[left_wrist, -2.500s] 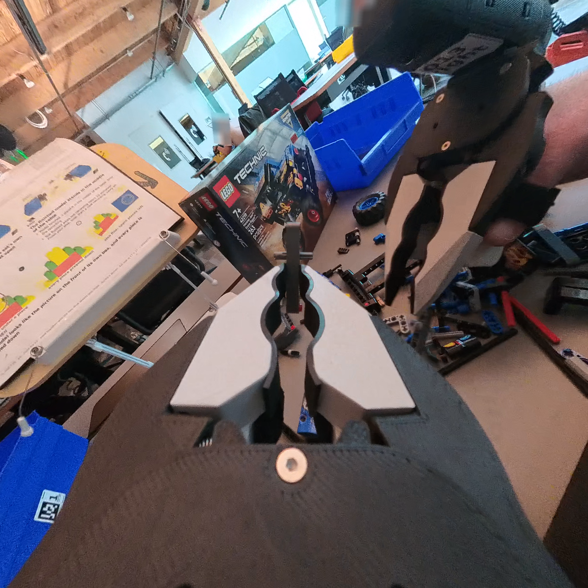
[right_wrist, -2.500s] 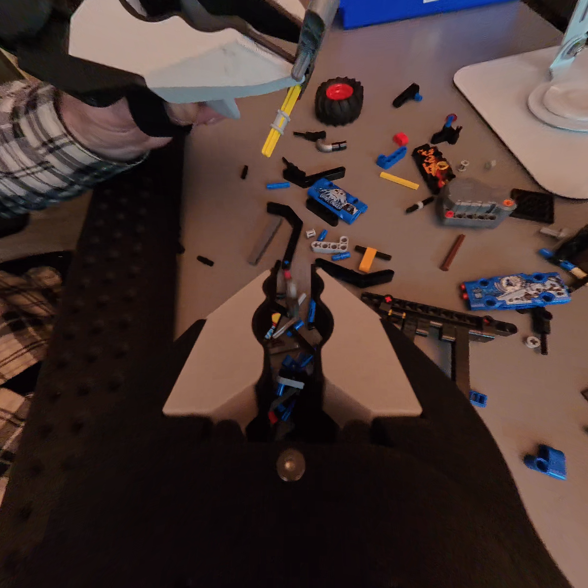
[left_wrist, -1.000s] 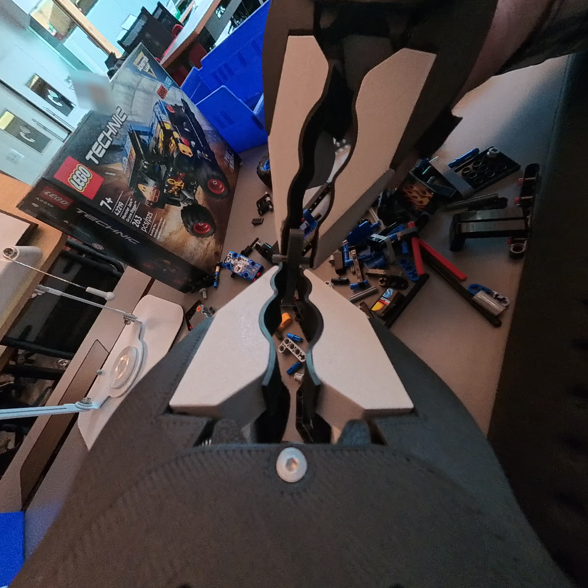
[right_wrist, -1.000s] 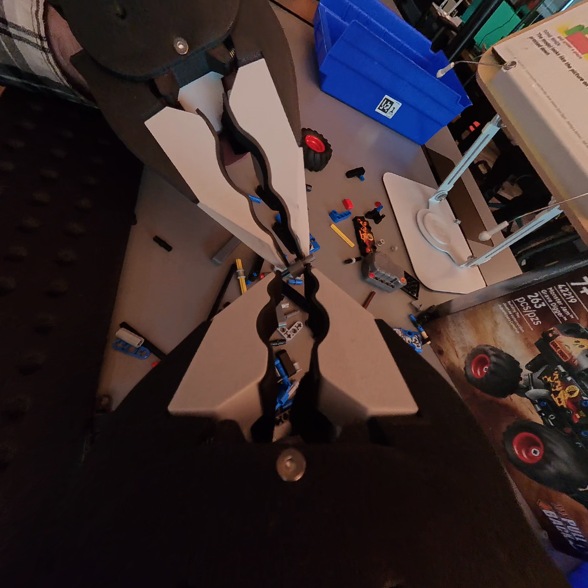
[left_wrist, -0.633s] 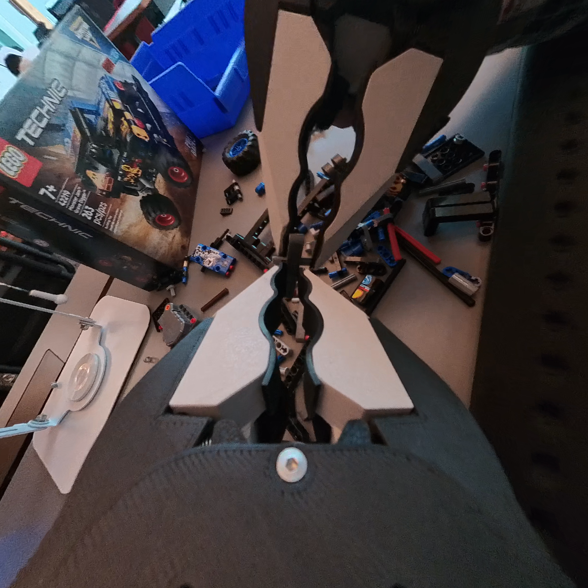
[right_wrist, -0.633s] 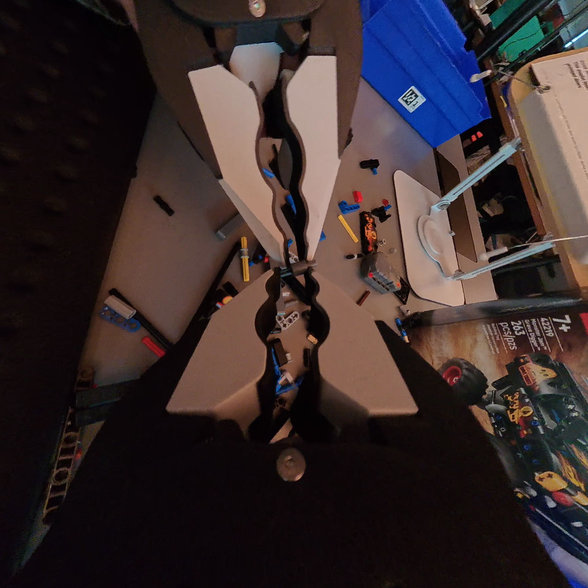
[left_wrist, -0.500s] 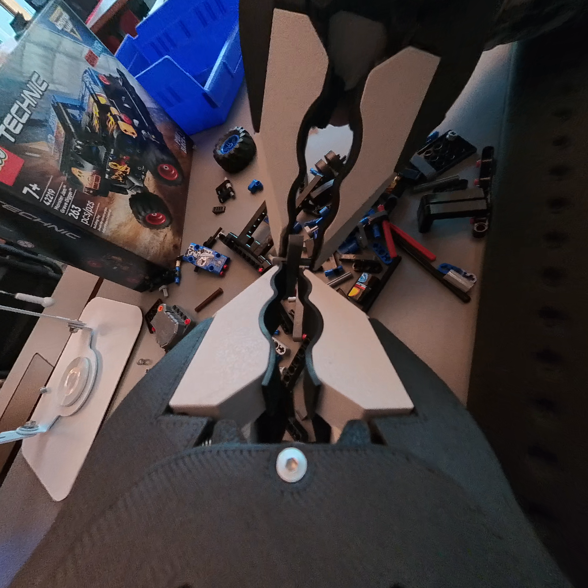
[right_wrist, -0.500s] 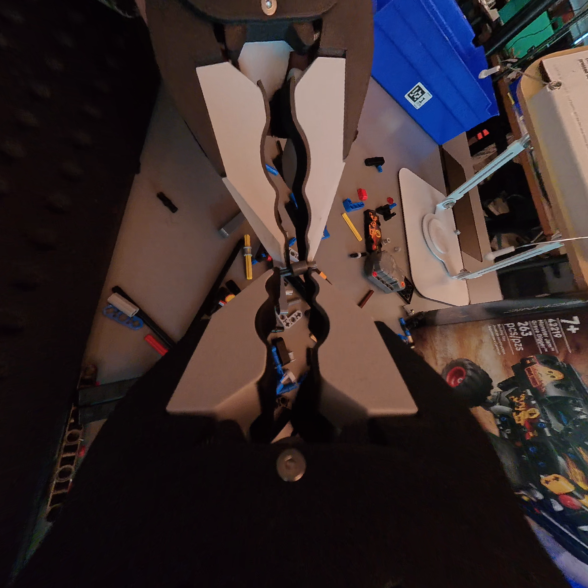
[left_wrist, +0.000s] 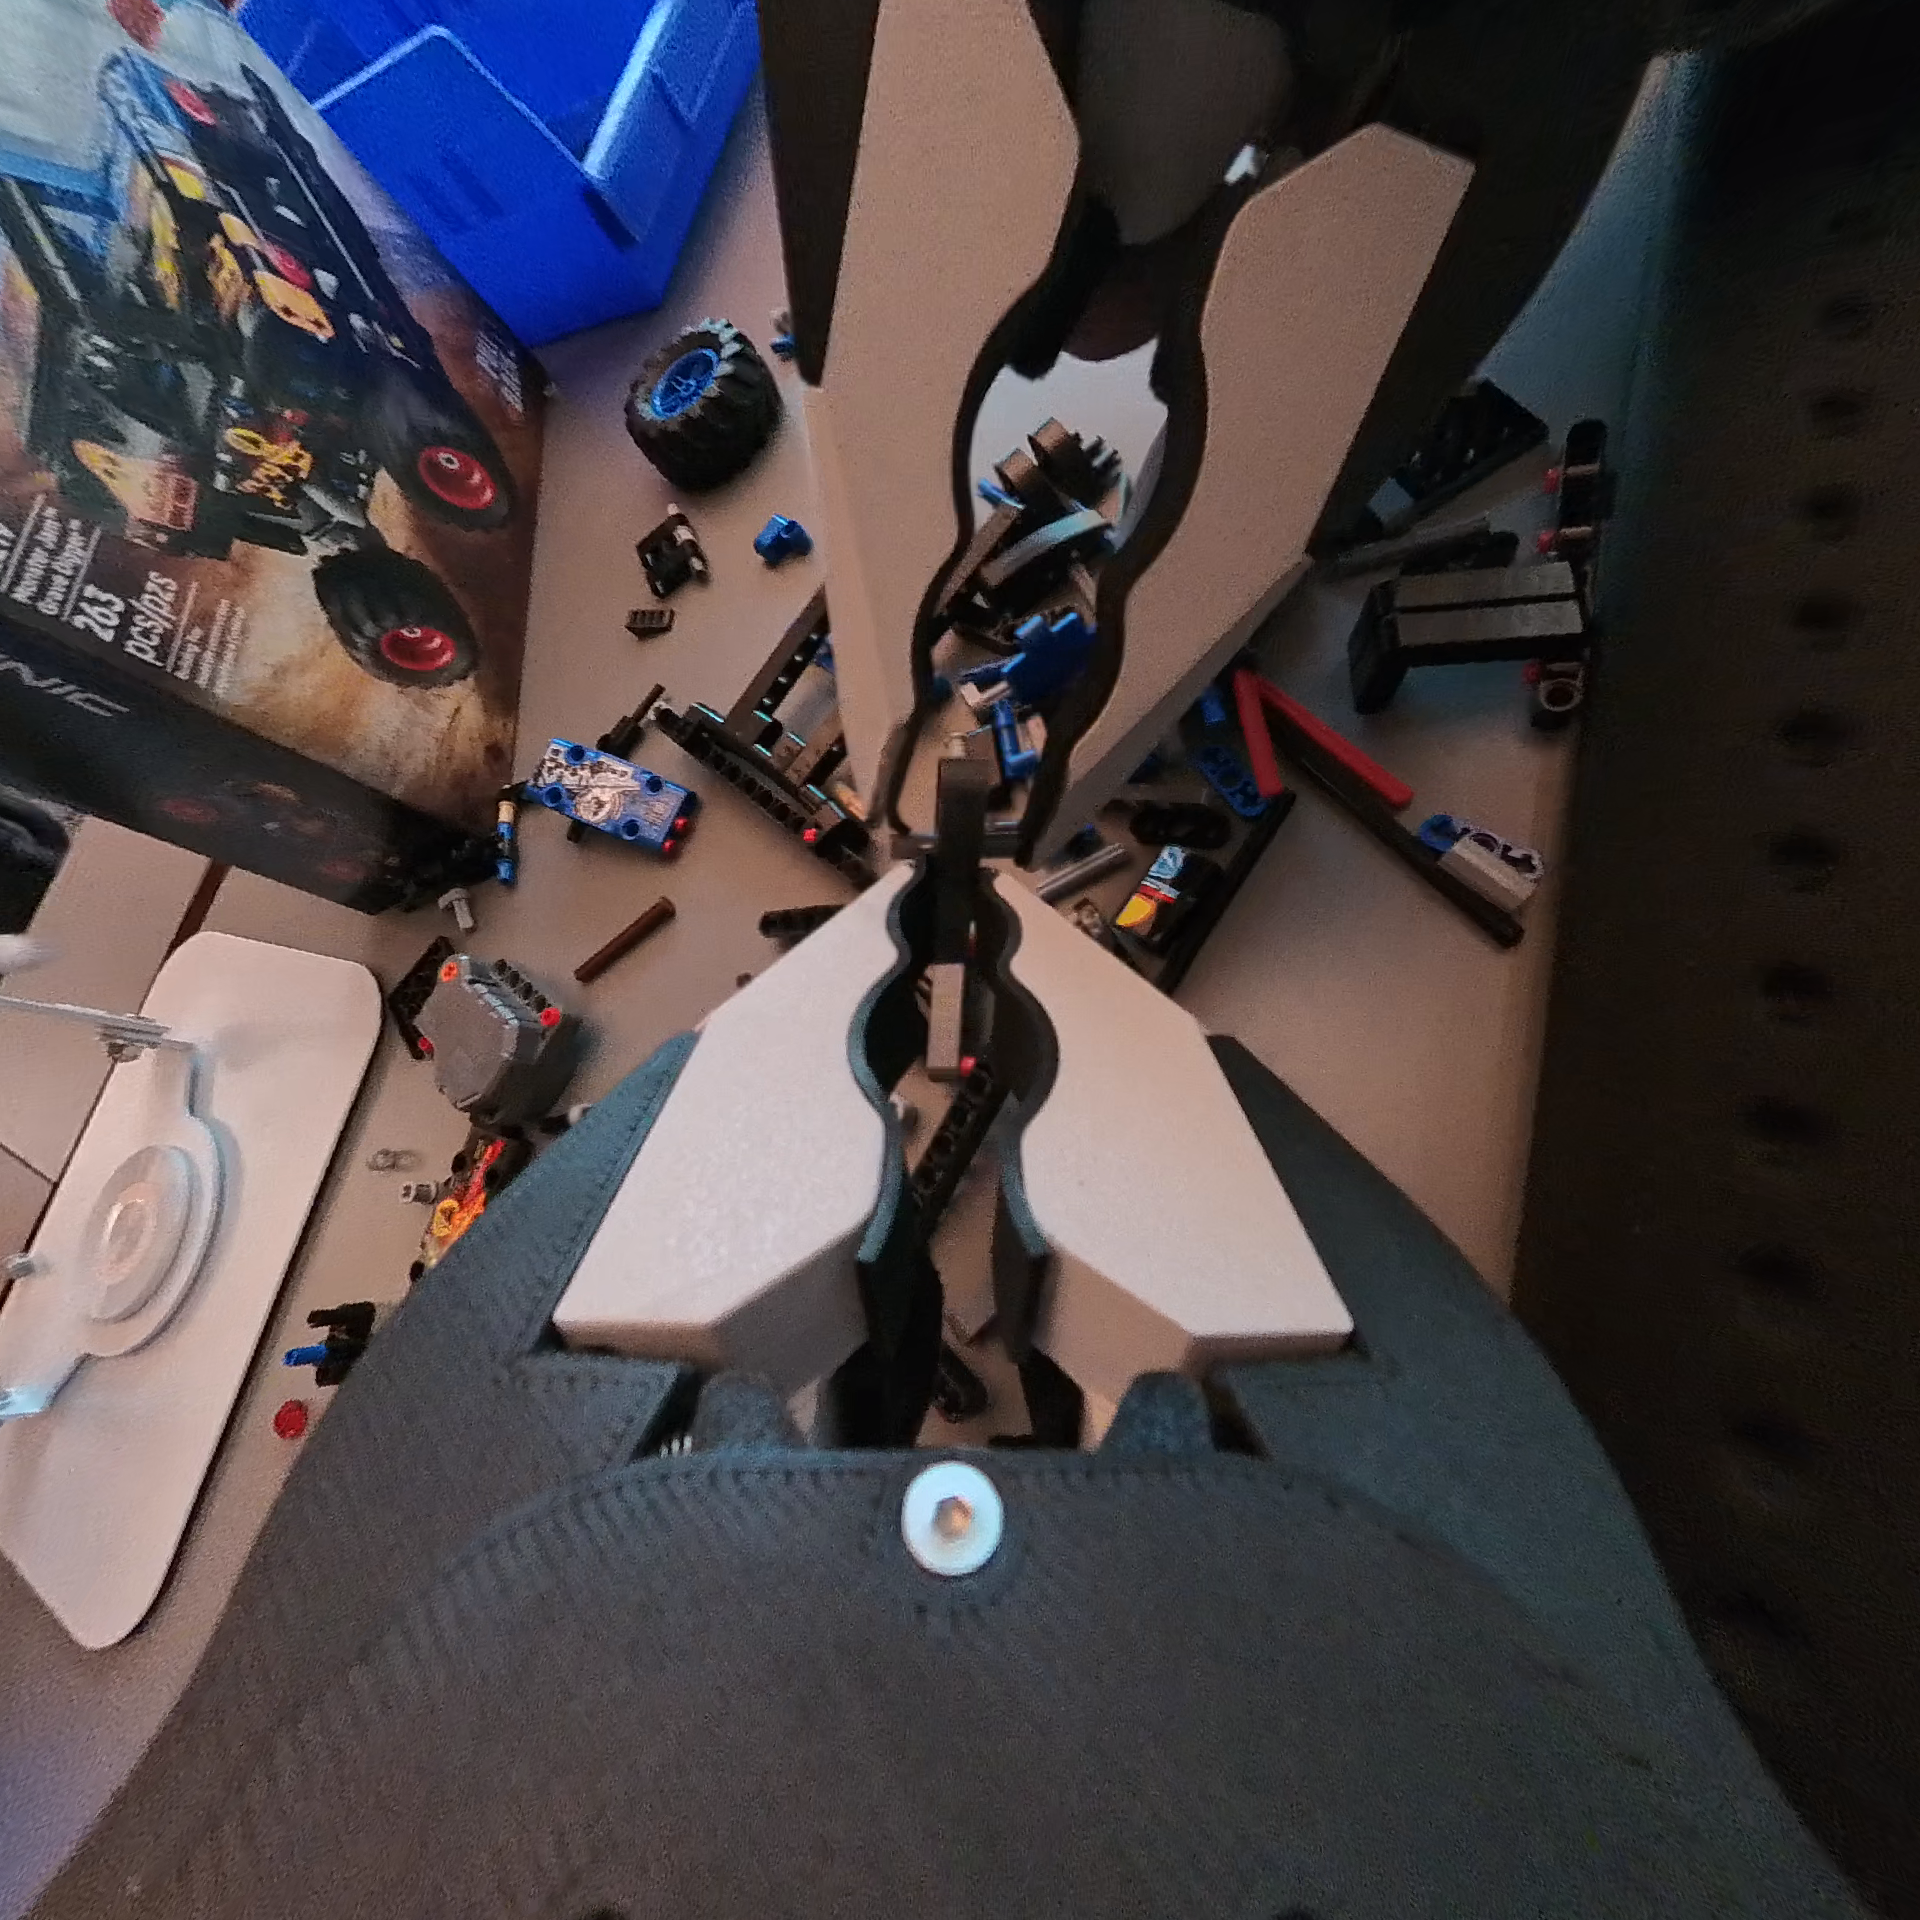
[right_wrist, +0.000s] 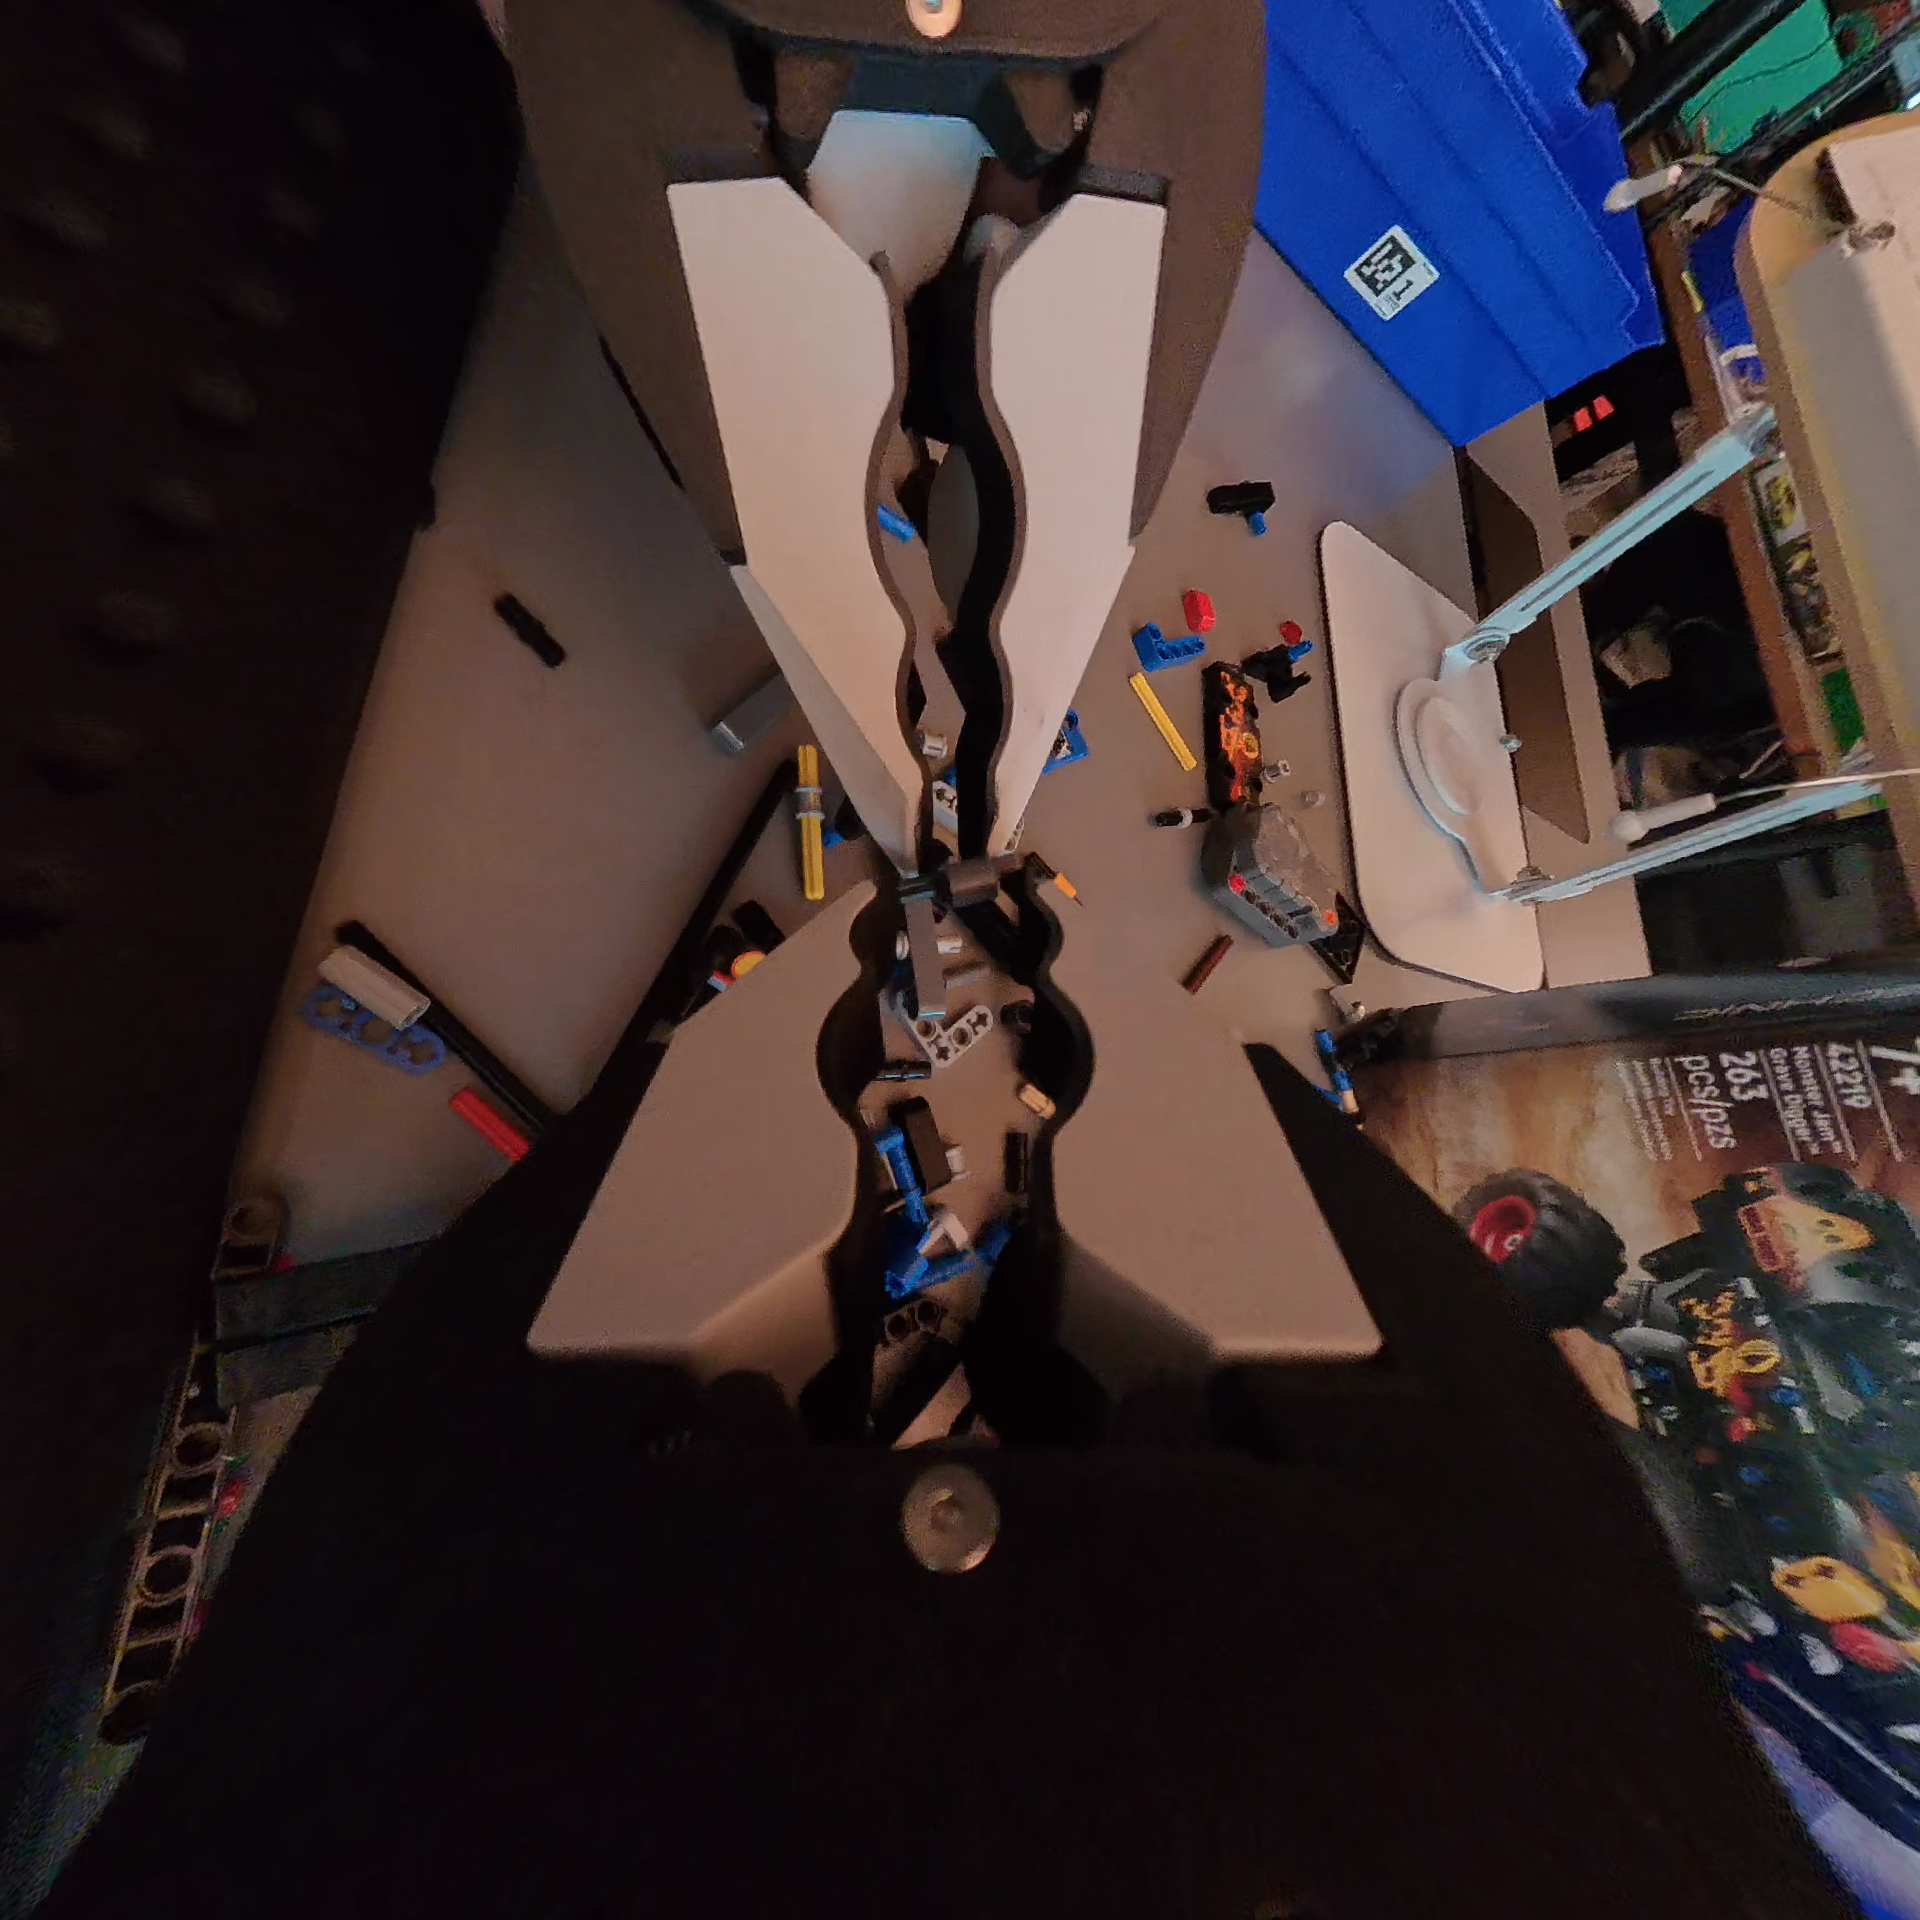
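My left gripper (left_wrist: 949, 883) is shut on a long dark grey beam (left_wrist: 957, 805) that sticks out past its tips, with a short cross pin through it. My right gripper (left_wrist: 961, 836) comes in from the top and meets it tip to tip. In the right wrist view my right gripper (right_wrist: 961, 888) has its tips narrowly apart, closed on the cross pin and its grey bush (right_wrist: 974, 878). The left gripper (right_wrist: 958, 842) points down from above. Both hover over the grey table (left_wrist: 1351, 1091) strewn with small toy building parts.
A toy set box (left_wrist: 260, 416) and a blue bin (left_wrist: 520, 156) stand at the far left. Near them are a black wheel with a blue hub (left_wrist: 701, 400), a grey block (left_wrist: 499, 1049) and a white stand base (left_wrist: 156, 1247). A dark studded mat (left_wrist: 1766, 935) borders the right. Left and right tips are no more than a few centimetres apart.
The two grippers have come together tip to tip above the parts and tilted down toward the table. Over the last half second they only shifted slightly, still joined at the beam.
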